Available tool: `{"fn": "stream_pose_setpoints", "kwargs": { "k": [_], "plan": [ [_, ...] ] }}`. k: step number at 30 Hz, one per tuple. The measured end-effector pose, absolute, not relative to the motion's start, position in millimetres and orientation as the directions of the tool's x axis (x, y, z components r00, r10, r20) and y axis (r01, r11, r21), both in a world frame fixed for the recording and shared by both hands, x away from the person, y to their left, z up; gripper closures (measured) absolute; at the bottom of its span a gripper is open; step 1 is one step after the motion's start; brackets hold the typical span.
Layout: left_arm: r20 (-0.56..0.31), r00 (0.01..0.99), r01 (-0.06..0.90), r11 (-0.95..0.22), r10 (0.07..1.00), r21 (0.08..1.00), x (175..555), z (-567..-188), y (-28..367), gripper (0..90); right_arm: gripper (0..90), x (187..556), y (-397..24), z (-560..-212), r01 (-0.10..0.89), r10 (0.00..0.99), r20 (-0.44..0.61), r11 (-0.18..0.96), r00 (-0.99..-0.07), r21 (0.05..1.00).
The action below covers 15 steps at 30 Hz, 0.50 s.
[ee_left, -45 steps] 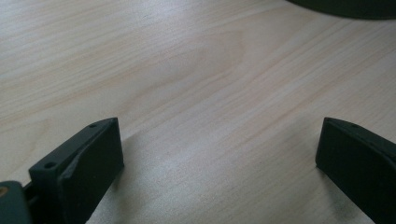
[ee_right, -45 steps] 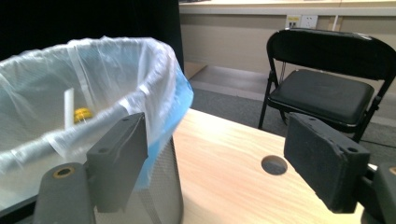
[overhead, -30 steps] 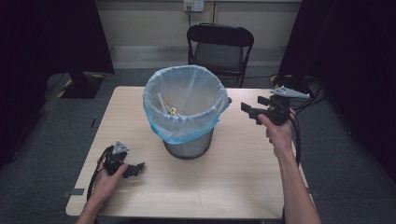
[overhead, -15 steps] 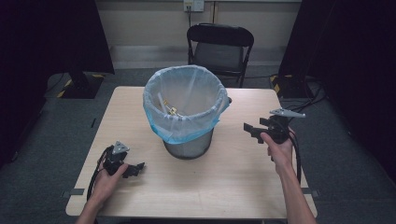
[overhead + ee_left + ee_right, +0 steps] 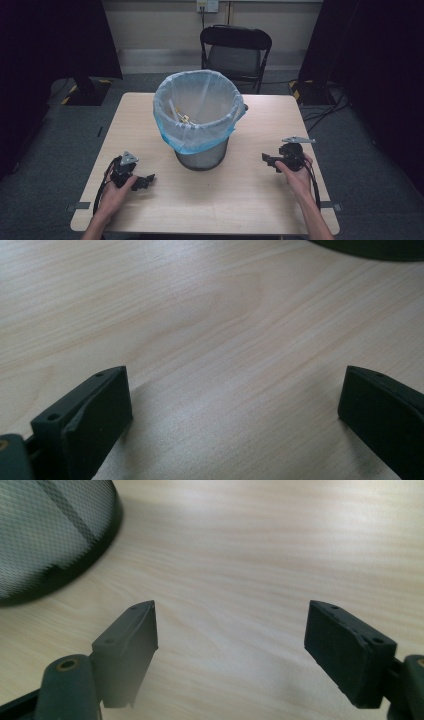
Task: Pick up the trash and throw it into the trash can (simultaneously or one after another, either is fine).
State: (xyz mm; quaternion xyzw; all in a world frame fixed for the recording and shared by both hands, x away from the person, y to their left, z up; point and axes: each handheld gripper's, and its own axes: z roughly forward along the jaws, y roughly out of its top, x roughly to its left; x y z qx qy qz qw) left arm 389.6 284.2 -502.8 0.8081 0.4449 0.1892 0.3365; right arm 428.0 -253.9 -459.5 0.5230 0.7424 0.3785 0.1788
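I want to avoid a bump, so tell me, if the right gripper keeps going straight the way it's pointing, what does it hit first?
Most likely the mesh waste bin. The right gripper sits low over the table, jaws open, aimed toward the bin's base, with bare wood between. Its own view puts the bin slightly off-centre, so it might only graze it.

Wooden table [image 5: 250, 210] bearing mesh bin [image 5: 202, 159]
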Motion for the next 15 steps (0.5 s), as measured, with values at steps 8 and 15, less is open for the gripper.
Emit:
{"fn": "stream_pose_setpoints", "kwargs": {
  "k": [8,15],
  "plan": [
    [0.006,0.532,0.592,-0.377,0.847,0.712,389.6,-502.8,284.2,0.2,19.4,429.8,-244.8,-486.9,0.695,0.923,0.064,0.239,-0.380,0.678],
    [0.006,0.533,0.592,-0.378,0.846,0.712,389.7,-502.8,284.2,0.2,16.3,423.8,-237.8,-495.2,0.657,0.927,-0.005,0.269,-0.374,0.704]
  ]
}}
